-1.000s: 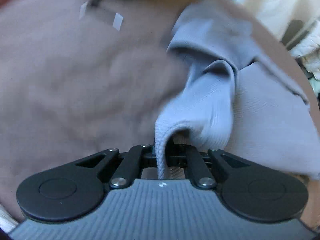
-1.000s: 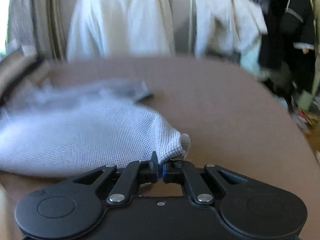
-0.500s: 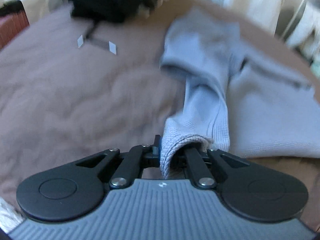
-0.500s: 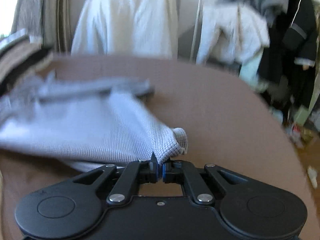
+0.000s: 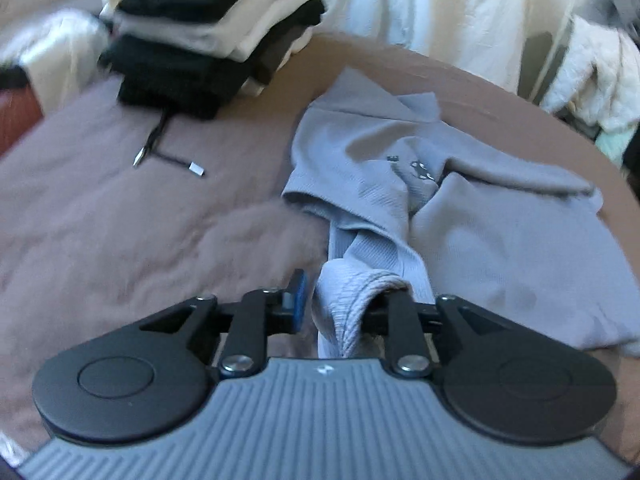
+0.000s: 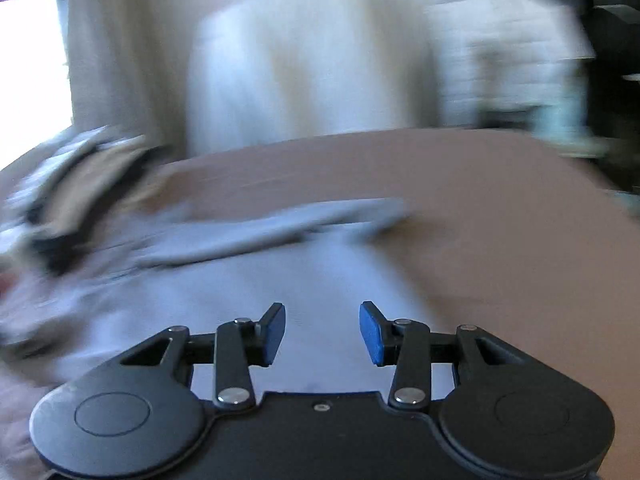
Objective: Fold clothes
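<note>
The left gripper (image 5: 340, 308) has just been opening; the sweater (image 5: 460, 220) hem is draped loosely between its jaws, no longer pinched. The right gripper (image 6: 322, 330) has also just been parting and stands released, nothing between its pads, the knit lying beneath. The release is best finished by lifting straight off, so the fold is not dragged askew. The sweater lies spread on the brown bed (image 5: 120, 220), right of centre. Farther left a cable (image 5: 160, 152) is seen, then a stack (image 5: 212, 40) of folded clothes. Pale garments (image 5: 420, 4) hang beyond.
</note>
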Available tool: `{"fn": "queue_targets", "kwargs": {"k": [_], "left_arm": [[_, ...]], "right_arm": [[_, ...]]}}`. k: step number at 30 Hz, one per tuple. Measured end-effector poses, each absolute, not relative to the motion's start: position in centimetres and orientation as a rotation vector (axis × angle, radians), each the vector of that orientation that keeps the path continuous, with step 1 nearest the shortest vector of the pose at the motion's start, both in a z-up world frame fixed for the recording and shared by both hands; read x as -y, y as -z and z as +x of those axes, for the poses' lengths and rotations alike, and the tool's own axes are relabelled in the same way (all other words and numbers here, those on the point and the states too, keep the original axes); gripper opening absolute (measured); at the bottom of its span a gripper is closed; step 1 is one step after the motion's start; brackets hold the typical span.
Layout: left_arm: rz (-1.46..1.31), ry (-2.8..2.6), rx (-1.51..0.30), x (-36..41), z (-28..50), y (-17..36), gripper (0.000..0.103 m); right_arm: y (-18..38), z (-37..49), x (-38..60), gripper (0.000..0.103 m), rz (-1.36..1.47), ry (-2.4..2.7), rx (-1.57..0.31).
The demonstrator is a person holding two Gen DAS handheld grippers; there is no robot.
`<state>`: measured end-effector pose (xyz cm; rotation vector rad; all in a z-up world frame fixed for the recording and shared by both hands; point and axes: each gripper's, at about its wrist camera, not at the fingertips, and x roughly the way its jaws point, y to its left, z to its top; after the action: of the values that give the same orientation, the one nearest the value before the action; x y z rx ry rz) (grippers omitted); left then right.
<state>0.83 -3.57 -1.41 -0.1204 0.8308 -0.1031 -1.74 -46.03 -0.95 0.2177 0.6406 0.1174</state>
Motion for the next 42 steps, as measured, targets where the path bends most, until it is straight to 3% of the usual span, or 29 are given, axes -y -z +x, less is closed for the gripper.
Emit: {"fn": "queue_targets", "kwargs": {"k": [8,10,14,15,17,18,42], "left_arm": [[-0.101,0.073,-0.904,3.2,1.5,4.1,0.026],[-0.128,0.069,-0.911,2.5,1.7,4.4,0.026],[-0.165,0.069,-0.928,2.0,2.1,5.1,0.026],[-0.165,0.068,-0.935,1.9,2.1,5.4,0.026],[-0.167,0.066,-0.947,2.0,2.0,5.6,0.026],[-0.169,0.065,-0.952,2.0,2.0,5.7,0.026],[-0.167,0.026,-0.962,1.6,1.8,6.0,0.026]], "right_arm": [[7.2,11.7,34.9,0.048,0.171,-0.409,-0.739],[8.2,13.3,33.4,0.054,0.186,-0.396,-0.778],[10.0,14.8,32.2,0.052,0.149,-0.282,-0.803],[10.3,14.8,31.9,0.047,0.129,-0.266,-0.792],[10.3,14.6,31.2,0.002,0.048,-0.233,-0.775],[10.2,14.6,31.2,0.001,0.033,-0.235,-0.773],[5.9,8.4,44.3,0.0,0.188,0.01,-0.62]]}}
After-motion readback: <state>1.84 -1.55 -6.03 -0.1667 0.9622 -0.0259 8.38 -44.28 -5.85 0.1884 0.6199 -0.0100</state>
